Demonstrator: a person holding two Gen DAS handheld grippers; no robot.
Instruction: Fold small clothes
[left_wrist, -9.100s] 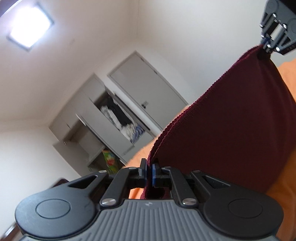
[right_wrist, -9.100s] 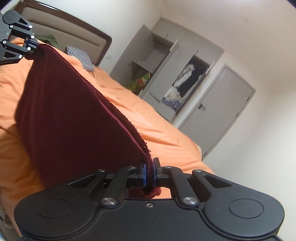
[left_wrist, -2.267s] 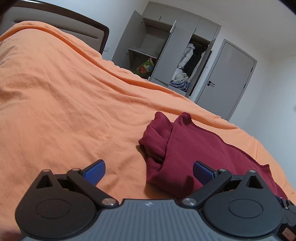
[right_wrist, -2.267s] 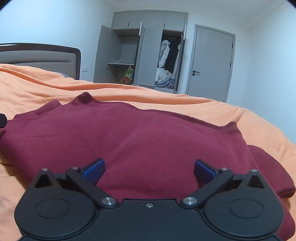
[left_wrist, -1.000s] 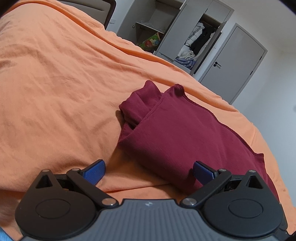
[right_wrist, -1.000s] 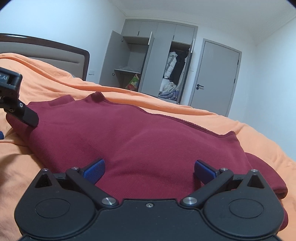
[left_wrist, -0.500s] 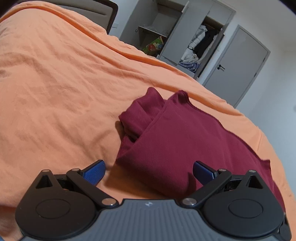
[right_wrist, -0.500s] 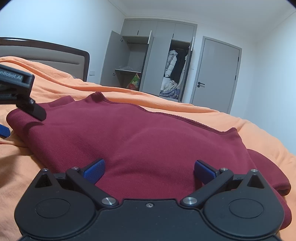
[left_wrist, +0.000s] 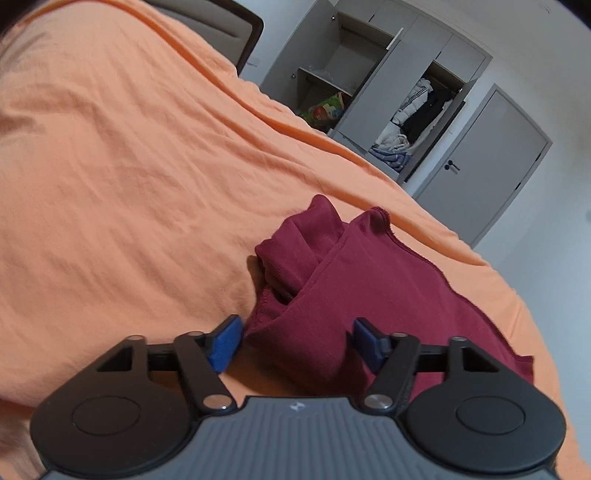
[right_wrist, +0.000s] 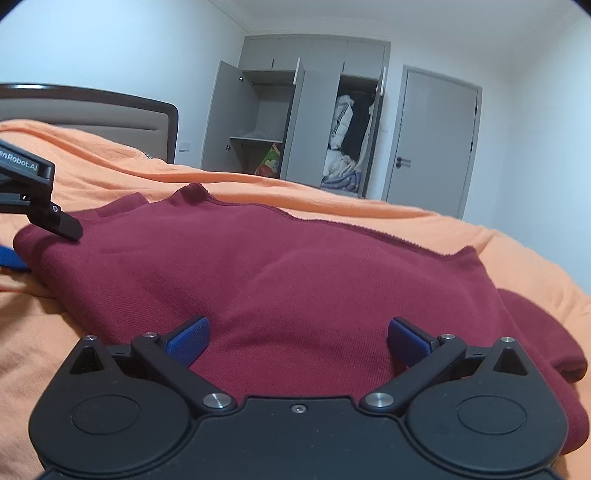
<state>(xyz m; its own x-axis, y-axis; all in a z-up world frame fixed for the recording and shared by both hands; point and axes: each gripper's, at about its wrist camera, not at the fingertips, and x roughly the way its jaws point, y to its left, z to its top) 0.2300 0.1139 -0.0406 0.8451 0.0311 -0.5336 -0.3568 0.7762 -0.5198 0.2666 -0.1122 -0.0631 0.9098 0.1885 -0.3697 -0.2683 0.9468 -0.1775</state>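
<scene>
On the orange bed (left_wrist: 129, 166): maroon garment (right_wrist: 295, 277), half-folded, flat. Left tongs (left_wrist: 295, 341) partly open, straddling its near corner, holding nothing; right tongs (right_wrist: 297, 339) wide open, empty. Advice: pinch both layers at matching corners before lifting.

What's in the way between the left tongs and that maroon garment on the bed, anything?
Nothing visible. The left tongs are open, with the near corner of the maroon garment already between their fingers, lying on the orange bedspread. The right tongs are open over its other end.
</scene>
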